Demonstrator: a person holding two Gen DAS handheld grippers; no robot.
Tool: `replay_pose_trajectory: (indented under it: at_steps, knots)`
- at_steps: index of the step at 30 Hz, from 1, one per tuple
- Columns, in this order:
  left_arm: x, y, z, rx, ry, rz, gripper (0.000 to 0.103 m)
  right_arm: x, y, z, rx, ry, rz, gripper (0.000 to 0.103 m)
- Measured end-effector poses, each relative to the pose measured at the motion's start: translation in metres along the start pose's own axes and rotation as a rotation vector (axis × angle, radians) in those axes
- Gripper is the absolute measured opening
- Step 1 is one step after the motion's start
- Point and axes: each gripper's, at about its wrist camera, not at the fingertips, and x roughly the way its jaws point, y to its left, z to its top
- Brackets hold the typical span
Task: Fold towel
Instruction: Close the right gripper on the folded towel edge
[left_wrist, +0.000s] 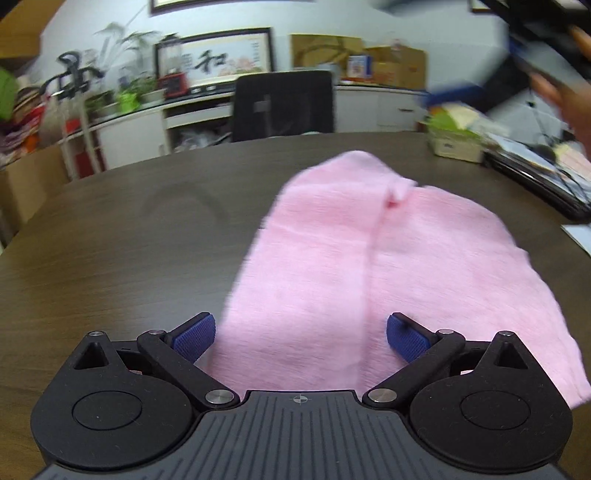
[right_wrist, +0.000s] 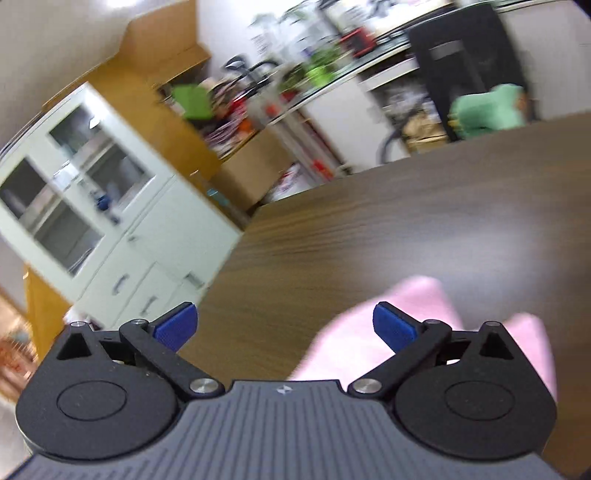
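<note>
A pink towel (left_wrist: 369, 266) lies folded on the dark wooden table (left_wrist: 129, 251), with a fold line running away from me down its middle. My left gripper (left_wrist: 301, 338) is open and empty, hovering over the towel's near edge. In the right wrist view my right gripper (right_wrist: 284, 330) is open and empty, tilted, above the table (right_wrist: 406, 221); a part of the pink towel (right_wrist: 369, 332) shows under its right finger. The right gripper and the hand holding it show blurred at the top right of the left wrist view (left_wrist: 546, 85).
A black chair (left_wrist: 284, 105) stands at the table's far side. A basket of papers (left_wrist: 454, 136) and a dark tray of clutter (left_wrist: 535, 173) sit at the far right. A white glass-door cabinet (right_wrist: 92, 206) stands beyond the table's left edge.
</note>
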Motion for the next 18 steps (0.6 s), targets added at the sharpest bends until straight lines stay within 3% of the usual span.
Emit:
replay_pose_trajectory:
  at_steps: [4, 9, 15, 17, 18]
  knots:
    - [0.004, 0.01, 0.001, -0.025, 0.023, 0.013, 0.101, 0.003, -0.044, -0.029, 0.117, 0.048, -0.023, 0.102]
    - [-0.006, -0.01, -0.001, 0.069, -0.009, -0.012, 0.101, 0.043, -0.072, -0.048, 0.269, 0.099, 0.113, 0.102]
    - [-0.008, -0.032, -0.007, 0.156, -0.02, -0.031, 0.101, 0.09, -0.064, -0.045, 0.329, 0.084, 0.124, 0.097]
    - [-0.006, -0.03, -0.006, 0.139, -0.008, -0.041, 0.101, 0.097, -0.054, -0.042, 0.311, 0.058, 0.09, 0.08]
    - [-0.005, -0.028, -0.006, 0.13, -0.003, -0.044, 0.102, 0.098, -0.05, -0.041, 0.3, 0.039, 0.058, 0.056]
